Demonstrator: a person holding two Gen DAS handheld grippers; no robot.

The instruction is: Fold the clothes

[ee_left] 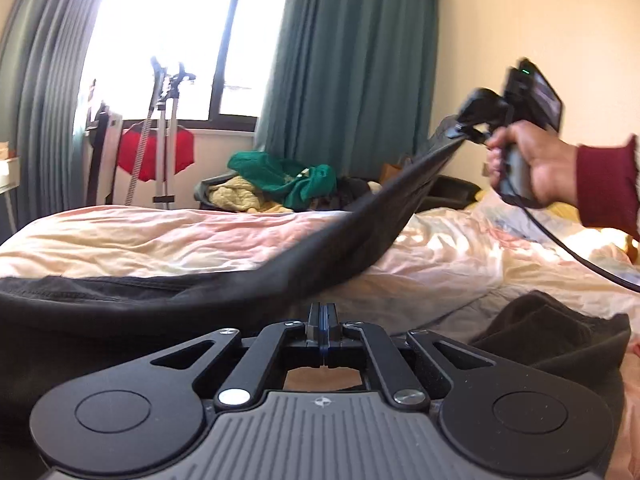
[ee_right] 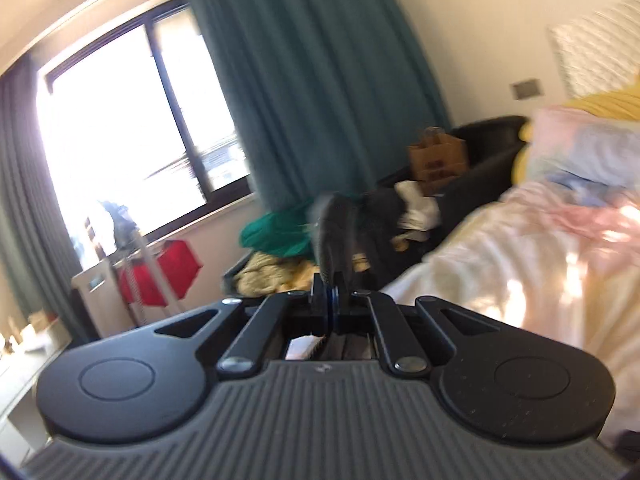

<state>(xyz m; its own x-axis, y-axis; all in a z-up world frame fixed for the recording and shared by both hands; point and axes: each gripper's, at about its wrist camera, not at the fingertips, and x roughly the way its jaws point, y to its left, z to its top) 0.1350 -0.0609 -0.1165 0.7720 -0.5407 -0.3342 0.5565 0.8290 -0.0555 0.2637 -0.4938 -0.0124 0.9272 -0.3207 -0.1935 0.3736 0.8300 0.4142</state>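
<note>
A black garment (ee_left: 360, 236) stretches in a long band across the bed (ee_left: 160, 236), from the lower left up to the right. My left gripper (ee_left: 324, 314) is shut at the garment's near edge, with the cloth pinched between its fingers. A hand in a dark red sleeve (ee_left: 604, 184) holds my right gripper (ee_left: 466, 132) raised over the bed, shut on the garment's far corner. In the right wrist view the right gripper (ee_right: 331, 284) is shut, and a tuft of the black garment (ee_right: 334, 228) sticks up from its fingers.
A second dark garment (ee_left: 552, 332) lies crumpled on the bed at the near right. Beyond the bed are a pile of green and yellow clothes (ee_left: 280, 176), a black chair with a paper bag (ee_right: 438, 160), a stand with red cloth (ee_left: 156, 152), teal curtains and a window.
</note>
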